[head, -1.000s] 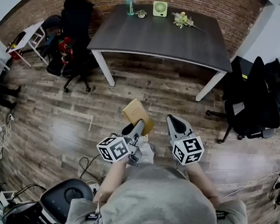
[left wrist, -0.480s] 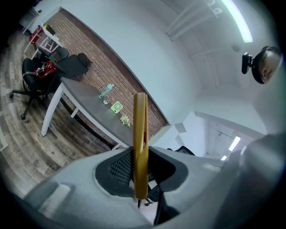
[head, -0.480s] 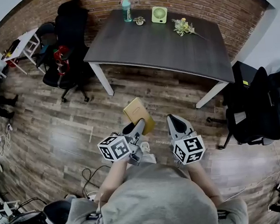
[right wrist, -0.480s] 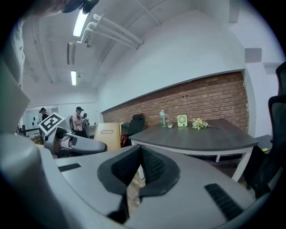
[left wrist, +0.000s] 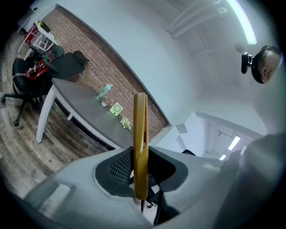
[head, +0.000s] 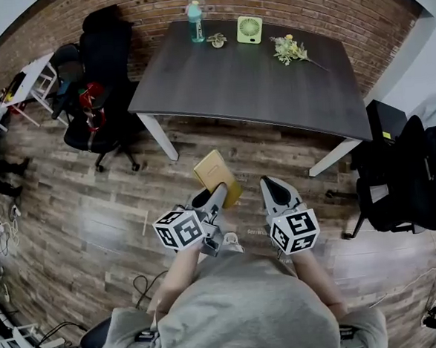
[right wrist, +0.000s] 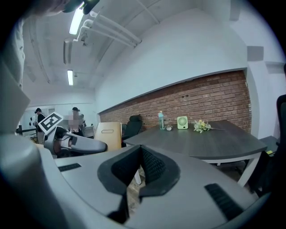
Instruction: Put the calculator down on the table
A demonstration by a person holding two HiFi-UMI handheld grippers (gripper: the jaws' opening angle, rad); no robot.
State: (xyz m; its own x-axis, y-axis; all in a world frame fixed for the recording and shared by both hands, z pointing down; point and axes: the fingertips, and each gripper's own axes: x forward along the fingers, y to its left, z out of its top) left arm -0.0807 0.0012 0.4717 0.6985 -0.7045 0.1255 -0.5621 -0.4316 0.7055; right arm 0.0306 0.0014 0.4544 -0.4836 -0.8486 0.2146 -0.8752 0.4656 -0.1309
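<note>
The calculator (head: 217,177) is a flat tan slab, held on edge above the wooden floor by my left gripper (head: 216,196), which is shut on its near end. In the left gripper view the calculator (left wrist: 140,143) stands as a thin upright strip between the black pads. My right gripper (head: 270,189) hangs beside it, a little to the right, shut with nothing in it; its pads (right wrist: 152,167) meet at the tip. The dark grey table (head: 249,82) stands ahead, apart from both grippers. The right gripper view shows the calculator (right wrist: 107,133) to its left.
On the table's far edge stand a blue-green bottle (head: 194,22), a small green fan (head: 249,30), a little pot (head: 218,39) and a sprig of flowers (head: 289,50). Black office chairs stand left (head: 103,103) and right (head: 396,172). Cables lie on the floor (head: 147,282).
The table has come closer in the head view, as the person walks toward it. Both grippers keep the same pose, the calculator still gripped in the left one.
</note>
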